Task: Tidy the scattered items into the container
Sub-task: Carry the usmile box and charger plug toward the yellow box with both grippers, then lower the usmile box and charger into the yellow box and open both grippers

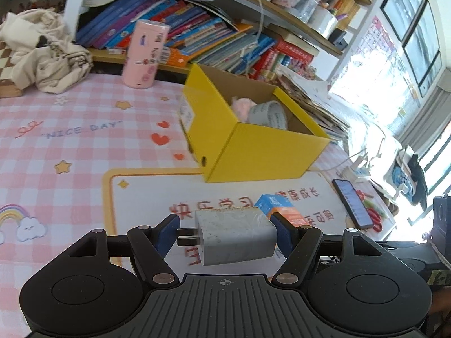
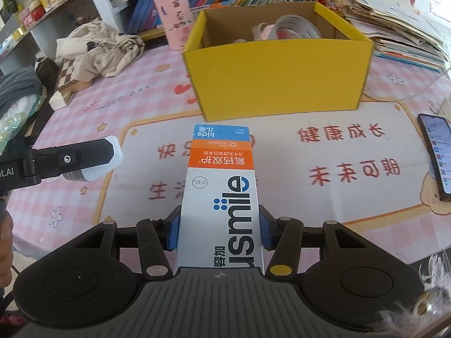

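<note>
My left gripper (image 1: 227, 235) is shut on a white plug charger (image 1: 235, 236), its prongs pointing left against one pad. My right gripper (image 2: 220, 226) is shut on a long white, orange and blue toothpaste box (image 2: 221, 186) that points toward the yellow cardboard box (image 2: 279, 79). That yellow box (image 1: 253, 155) stands open-topped just beyond both grippers, with a roll of tape (image 1: 269, 114) and a pink item inside. The left gripper's finger and the charger (image 2: 98, 166) show at the left of the right wrist view, and the toothpaste box end (image 1: 277, 207) shows behind the charger.
A pink cylinder tin (image 1: 145, 53) stands behind the yellow box by leaning books (image 1: 197, 33). A phone (image 2: 435, 155) lies at the right on the white mat (image 2: 352, 169). Crumpled beige cloth (image 2: 98, 48) and a chessboard (image 2: 70, 81) sit at the left. Stacked papers (image 2: 400, 33) lie at the right.
</note>
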A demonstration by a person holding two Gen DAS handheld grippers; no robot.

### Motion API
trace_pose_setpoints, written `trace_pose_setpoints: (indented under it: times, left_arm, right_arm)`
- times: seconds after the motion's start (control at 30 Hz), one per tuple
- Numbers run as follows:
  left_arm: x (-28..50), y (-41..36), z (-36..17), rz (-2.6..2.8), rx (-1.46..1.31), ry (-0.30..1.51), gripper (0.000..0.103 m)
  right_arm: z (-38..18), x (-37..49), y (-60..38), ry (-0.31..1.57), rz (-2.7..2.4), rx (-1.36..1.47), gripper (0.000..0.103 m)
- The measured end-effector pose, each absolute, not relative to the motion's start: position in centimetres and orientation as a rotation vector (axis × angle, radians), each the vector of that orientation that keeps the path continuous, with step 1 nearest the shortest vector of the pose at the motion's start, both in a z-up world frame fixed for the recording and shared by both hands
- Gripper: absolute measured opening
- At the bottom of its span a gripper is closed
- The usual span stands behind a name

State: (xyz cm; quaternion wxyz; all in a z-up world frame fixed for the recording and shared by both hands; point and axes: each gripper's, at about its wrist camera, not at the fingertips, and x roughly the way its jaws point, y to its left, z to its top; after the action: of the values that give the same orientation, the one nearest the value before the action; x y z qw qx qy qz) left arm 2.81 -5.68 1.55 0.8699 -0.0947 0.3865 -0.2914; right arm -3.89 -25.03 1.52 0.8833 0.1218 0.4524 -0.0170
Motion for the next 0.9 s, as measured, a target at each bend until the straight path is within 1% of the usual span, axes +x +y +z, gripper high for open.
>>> trace_pose_setpoints:
  times: [0.53, 0.9]
  left_arm:
    - [3.2, -12.8, 2.4, -0.691, -0.126, 0.781, 0.071]
    - [4.0, -17.5, 4.0, -0.712, -0.078, 0.717, 0.071]
  right_arm:
    - [1.8, -5.1, -31.2, 0.923, -0.091, 0.285, 0.050]
    - [4.0, -5.1, -35.3, 0.837, -0.040, 0.313, 0.050]
